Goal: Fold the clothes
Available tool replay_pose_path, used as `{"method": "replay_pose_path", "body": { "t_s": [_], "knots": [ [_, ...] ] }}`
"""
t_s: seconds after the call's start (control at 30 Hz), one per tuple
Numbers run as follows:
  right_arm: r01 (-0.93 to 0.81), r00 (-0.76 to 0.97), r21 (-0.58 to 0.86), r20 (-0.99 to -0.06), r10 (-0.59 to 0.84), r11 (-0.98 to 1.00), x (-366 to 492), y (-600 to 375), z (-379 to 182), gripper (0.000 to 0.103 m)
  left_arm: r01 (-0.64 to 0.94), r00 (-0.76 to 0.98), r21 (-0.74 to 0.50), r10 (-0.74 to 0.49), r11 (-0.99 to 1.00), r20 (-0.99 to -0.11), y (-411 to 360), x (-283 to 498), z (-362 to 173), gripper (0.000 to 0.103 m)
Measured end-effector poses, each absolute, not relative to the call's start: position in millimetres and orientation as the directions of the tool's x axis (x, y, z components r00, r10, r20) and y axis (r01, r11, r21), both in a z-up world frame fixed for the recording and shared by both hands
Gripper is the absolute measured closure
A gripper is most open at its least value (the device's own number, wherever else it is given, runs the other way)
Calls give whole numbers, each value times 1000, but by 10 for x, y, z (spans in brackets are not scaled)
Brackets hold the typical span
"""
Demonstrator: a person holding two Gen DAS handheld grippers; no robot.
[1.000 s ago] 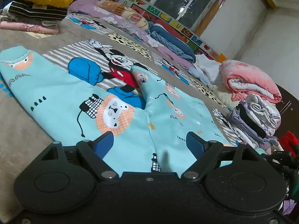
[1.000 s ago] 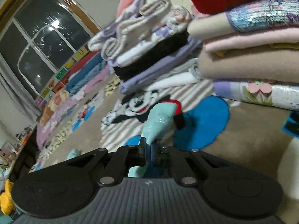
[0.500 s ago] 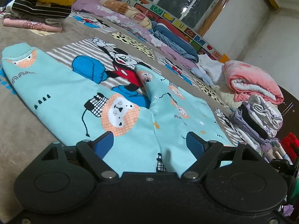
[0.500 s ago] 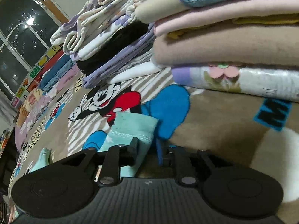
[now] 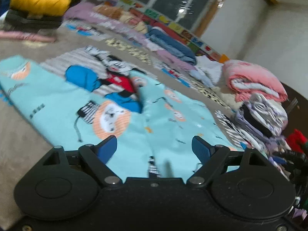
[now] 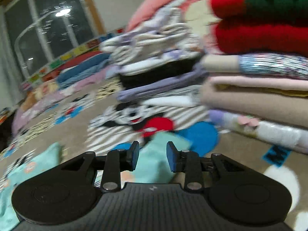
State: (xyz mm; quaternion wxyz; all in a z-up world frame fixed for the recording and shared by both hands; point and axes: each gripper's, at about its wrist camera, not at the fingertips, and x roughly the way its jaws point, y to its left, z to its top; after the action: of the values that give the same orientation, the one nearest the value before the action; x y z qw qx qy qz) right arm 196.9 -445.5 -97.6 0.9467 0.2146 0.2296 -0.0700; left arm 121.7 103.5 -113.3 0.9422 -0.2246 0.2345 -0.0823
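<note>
A pair of light-blue pyjama trousers, printed with orange cartoon faces, is laid flat on a beige blanket bearing a cartoon mouse print. The two legs are spread apart in a V, and the waist end lies just below the left gripper. The fingers of the left gripper are spread wide, with nothing held between them. The fingers of the right gripper are parted by a moderate gap; the end of one trouser leg is seen in that gap, but it is not clamped by either pad. Whether the cloth is touched by the pads cannot be told through the blur. A stack of folded clothes, topped by a red and green knit, is piled close by to the right of the right gripper. A rolled pink quilt is seen beyond the trousers, near a dark window.
</note>
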Motion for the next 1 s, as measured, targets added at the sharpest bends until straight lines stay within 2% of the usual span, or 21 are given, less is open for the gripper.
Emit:
{"method": "replay_pose_path", "body": {
  "t_s": [0.2, 0.4, 0.5, 0.63, 0.83, 1.0],
  "knots": [
    [68, 888, 502, -424, 177, 862, 1709, -3949, -1169, 65, 207, 860, -327, -331, 922, -388, 629, 1068, -1040, 18],
    [-67, 872, 582, -361, 331, 811, 1467, -3454, -1428, 65, 342, 805, -273, -430, 899, -408, 176, 931, -1027, 18],
    [-122, 867, 528, -355, 349, 841, 1354, -3294, -1455, 65, 385, 784, -243, -455, 890, -422, -15, 926, -1018, 18],
    [-156, 868, 526, -332, 370, 836, 1314, -3311, -1400, 65, 446, 762, -173, -474, 878, -440, -282, 978, -1004, 18],
    [-129, 865, 640, -300, 401, 758, 1339, -3509, -1532, 63, 530, 704, -118, -513, 840, -491, -631, 1149, -1027, 18],
    [-119, 858, 692, -289, 424, 712, 1412, -3607, -1634, 62, 562, 671, -94, -519, 822, -530, -824, 1302, -1033, 24]
  ]
}}
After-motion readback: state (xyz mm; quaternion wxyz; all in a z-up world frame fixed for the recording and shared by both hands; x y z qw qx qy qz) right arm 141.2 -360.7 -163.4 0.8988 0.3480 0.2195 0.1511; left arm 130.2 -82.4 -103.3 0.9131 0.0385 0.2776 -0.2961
